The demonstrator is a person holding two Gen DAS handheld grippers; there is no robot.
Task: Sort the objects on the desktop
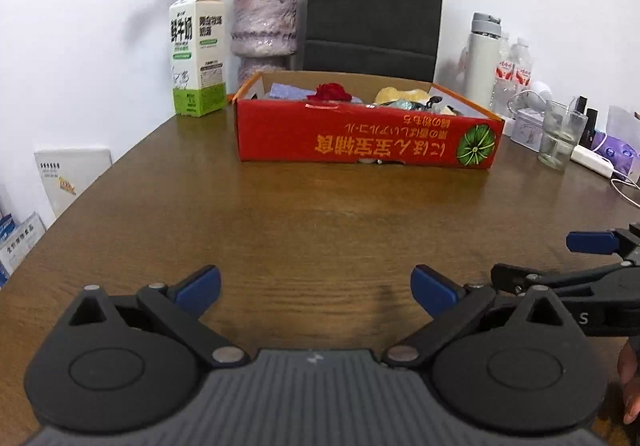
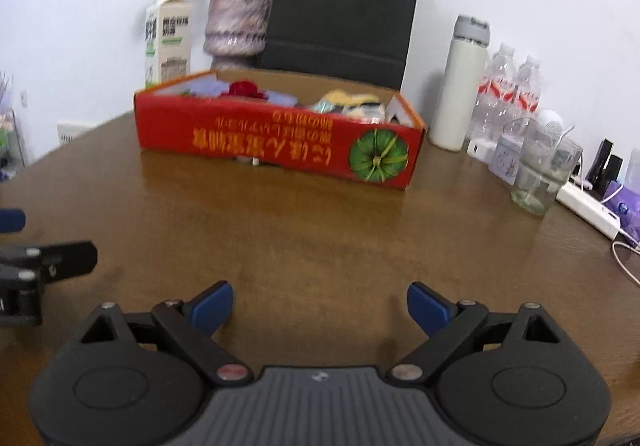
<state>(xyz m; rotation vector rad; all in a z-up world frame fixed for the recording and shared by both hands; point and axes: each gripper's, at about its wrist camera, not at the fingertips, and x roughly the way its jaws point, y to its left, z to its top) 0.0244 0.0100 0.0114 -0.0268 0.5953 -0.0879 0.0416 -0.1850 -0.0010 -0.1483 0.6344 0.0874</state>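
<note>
Both the left gripper [image 1: 316, 292] and right gripper [image 2: 320, 306] gape empty. The red box [image 1: 366, 140] sits mid-table [image 1: 280, 214], holding seemingly soft, light oddments; pinch each gently by its top.

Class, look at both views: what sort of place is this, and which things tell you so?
Probably a home or office desk against a white wall: a brown wooden tabletop with a red cardboard box of oddments, a white milk carton and a white power strip.

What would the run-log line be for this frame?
left gripper: open, empty | right gripper: open, empty | red box: filled, untouched | table: bare before grippers
</note>
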